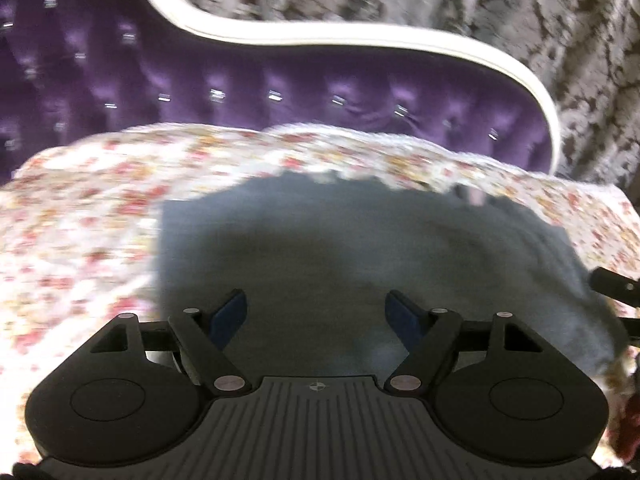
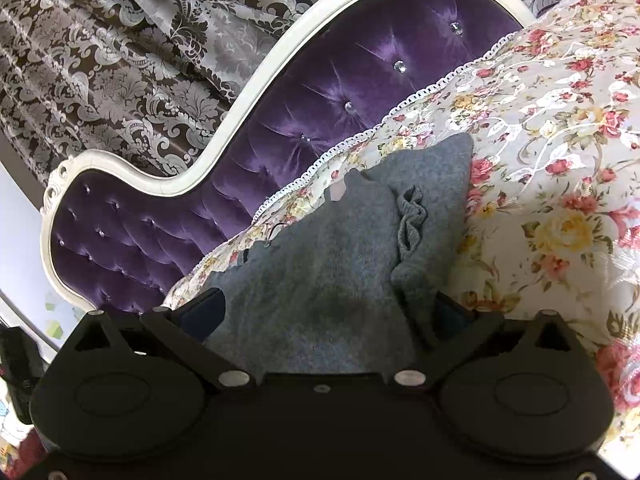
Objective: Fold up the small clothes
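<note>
A grey knit garment (image 1: 320,248) lies on a floral bedspread (image 1: 80,208). In the left wrist view my left gripper (image 1: 316,316) is open just above the garment's near part, blue pads wide apart, nothing between them. In the right wrist view the garment (image 2: 340,264) lies spread, with a bunched ribbed fold (image 2: 412,220) on its right side. My right gripper (image 2: 328,312) is open, low over the garment's near edge, with cloth lying between the spread fingers and draped over the right one.
A purple tufted headboard (image 2: 280,128) with a white curved frame (image 2: 240,112) stands behind the bed. Patterned grey-brown curtains (image 2: 120,60) hang beyond it. The floral bedspread (image 2: 560,160) extends right. The other gripper's black tip (image 1: 612,284) shows at the right edge.
</note>
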Motion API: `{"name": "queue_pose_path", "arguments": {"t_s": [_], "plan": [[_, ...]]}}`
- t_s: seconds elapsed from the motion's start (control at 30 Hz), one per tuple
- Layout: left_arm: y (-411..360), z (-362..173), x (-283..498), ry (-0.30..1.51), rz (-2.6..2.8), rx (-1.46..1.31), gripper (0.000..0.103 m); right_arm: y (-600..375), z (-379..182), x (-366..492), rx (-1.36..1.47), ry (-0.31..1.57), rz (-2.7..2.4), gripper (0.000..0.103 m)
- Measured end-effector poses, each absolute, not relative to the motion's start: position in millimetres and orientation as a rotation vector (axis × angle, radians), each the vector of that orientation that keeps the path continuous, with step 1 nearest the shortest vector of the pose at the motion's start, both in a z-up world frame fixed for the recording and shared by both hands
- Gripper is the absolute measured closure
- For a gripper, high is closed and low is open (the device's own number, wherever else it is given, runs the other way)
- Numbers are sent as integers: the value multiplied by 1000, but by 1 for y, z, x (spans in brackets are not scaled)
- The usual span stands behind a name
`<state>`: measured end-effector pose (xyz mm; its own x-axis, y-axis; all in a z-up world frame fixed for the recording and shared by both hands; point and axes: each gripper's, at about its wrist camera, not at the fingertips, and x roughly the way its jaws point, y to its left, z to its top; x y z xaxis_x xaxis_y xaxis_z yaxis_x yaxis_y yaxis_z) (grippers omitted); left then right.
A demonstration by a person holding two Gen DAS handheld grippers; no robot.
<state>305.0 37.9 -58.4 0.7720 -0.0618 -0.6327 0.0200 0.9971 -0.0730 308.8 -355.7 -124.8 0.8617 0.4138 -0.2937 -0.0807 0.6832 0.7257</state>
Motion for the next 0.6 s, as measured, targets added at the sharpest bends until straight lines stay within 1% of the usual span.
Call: {"name": "queue_pose_path", "arguments": {"t_s": [0.3, 0.47, 0.6], "plan": [[107, -50, 305, 648, 58, -50, 27, -350, -126, 305, 733, 442, 276, 1], [134, -52, 311, 639, 87, -45, 27, -352, -120, 314, 744, 502, 262, 1], [153, -62, 317, 680, 86, -130, 27, -361, -121, 322, 810, 530, 262, 1]]}}
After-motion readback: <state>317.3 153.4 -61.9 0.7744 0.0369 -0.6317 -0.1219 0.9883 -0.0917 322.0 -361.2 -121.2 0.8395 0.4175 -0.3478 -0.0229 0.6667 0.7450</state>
